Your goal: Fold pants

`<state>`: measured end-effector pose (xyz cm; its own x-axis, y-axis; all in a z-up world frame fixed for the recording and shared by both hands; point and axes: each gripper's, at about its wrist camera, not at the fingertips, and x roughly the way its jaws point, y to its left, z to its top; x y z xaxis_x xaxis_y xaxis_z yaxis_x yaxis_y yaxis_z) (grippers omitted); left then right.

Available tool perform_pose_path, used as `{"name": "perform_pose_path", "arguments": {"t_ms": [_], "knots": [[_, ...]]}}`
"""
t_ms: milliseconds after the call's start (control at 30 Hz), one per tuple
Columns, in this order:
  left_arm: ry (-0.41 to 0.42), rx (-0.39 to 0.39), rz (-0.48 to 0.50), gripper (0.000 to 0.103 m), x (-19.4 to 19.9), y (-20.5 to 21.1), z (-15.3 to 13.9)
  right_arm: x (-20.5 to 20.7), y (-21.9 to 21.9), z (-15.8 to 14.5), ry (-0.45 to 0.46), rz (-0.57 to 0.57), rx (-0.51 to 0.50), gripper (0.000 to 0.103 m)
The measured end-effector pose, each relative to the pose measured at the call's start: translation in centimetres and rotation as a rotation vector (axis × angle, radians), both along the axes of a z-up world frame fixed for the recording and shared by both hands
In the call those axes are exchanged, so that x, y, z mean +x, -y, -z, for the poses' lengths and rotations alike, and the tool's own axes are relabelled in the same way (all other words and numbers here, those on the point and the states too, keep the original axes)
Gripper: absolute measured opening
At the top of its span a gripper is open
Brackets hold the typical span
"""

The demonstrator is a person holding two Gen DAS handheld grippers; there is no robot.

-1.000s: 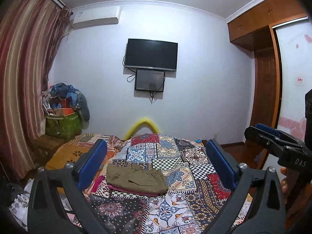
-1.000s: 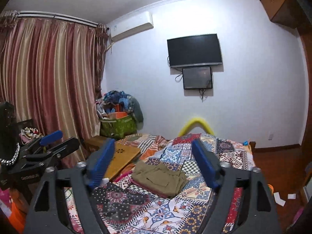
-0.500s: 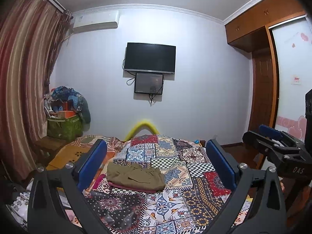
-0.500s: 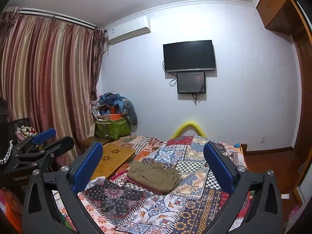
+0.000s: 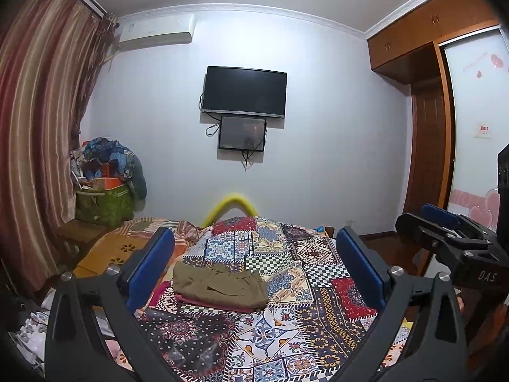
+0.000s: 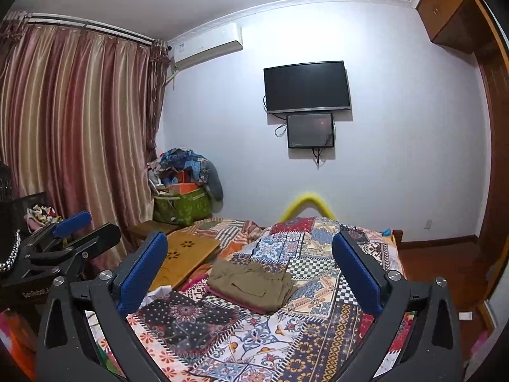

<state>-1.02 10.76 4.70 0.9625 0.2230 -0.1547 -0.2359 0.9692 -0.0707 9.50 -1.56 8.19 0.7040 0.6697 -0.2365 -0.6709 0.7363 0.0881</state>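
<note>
Nearest, the left gripper (image 5: pixel 254 267) and the right gripper (image 6: pixel 251 269) both stood with jaws released wide, nothing between them. Beyond, the olive pants (image 5: pixel 219 285) lay folded on the patchwork bed (image 5: pixel 318 302). A television (image 5: pixel 244 91) hung on the far wall.

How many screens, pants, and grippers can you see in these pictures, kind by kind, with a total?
Screens: 2, the TV and the small monitor under it
Pants: 1, the folded olive pants on the bed
Grippers: 2, the left gripper and the right gripper, both open
Total: 5
</note>
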Motion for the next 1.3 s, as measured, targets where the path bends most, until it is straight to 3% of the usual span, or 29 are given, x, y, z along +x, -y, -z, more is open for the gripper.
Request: {"name": "perform_pose_path", "arguments": {"t_ms": [1300], "knots": [[0.003, -0.009, 0.039, 0.103, -0.16, 0.18, 0.20, -0.53, 0.48, -0.66, 0.001, 0.013, 0.012, 0.103]]}}
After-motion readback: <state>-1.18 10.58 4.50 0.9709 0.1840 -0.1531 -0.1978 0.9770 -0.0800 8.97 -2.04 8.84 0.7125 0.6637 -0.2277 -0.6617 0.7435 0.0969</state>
